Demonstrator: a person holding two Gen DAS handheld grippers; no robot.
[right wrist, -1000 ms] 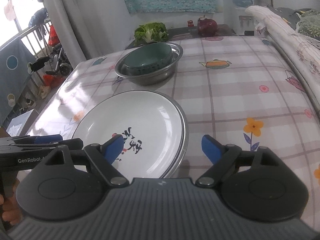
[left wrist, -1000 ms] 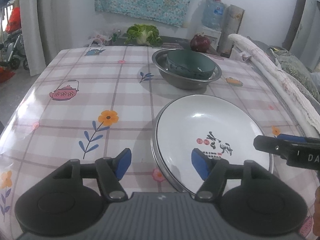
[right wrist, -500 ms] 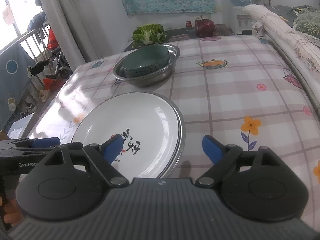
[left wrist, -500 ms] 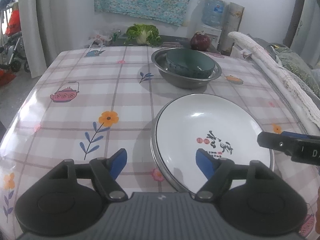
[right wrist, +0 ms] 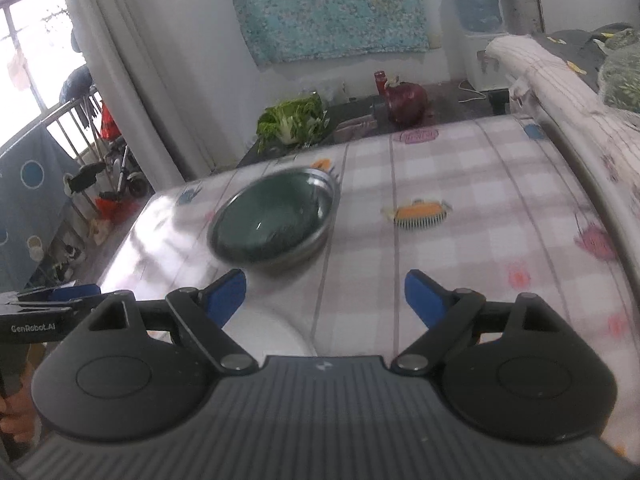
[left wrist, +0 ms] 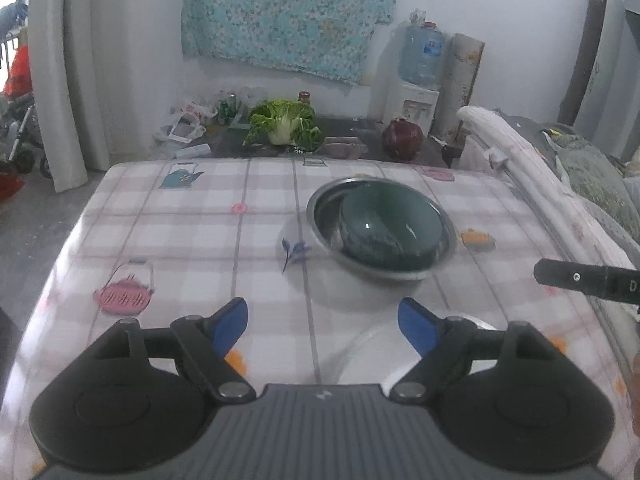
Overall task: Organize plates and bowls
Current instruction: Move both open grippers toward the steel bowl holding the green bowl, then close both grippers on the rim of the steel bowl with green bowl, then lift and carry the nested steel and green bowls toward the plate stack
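**Now between steps: both tools empty, stacks look done**

Counter point(left wrist: 192, 240) with the checked cloth carries everything, order big to small:

- White plate point(left wrist: 360, 354) nested in a metal-rimmed plate, at the near edge, mostly hidden under both tools. In the right wrist view only an arc of it point(right wrist: 276, 332) shows.
- Steel basin point(left wrist: 324, 220) mid-counter, well apart from the plates, green bowl point(left wrist: 390, 226) sitting inside it. Same pair in the right view: basin point(right wrist: 320, 226), bowl point(right wrist: 268, 218). Both blurred.
- Left tool point(left wrist: 322, 322): jaws opening, nothing between them, only cloth and the plate's rim below.
- Right tool point(right wrist: 325, 294): spread wide, empty. Its fingertip pokes into the left view at the right edge.

Judgement: plates are stacked, bowl is nested, neither tool grips anything. Looks like the release step, task near its end.

Next move, if any: check for stray dishes; I see none on the counter. If the basin set needs to join the plates, grab the basin's rim with one tool, keep it level so the bowl doesn't slide.
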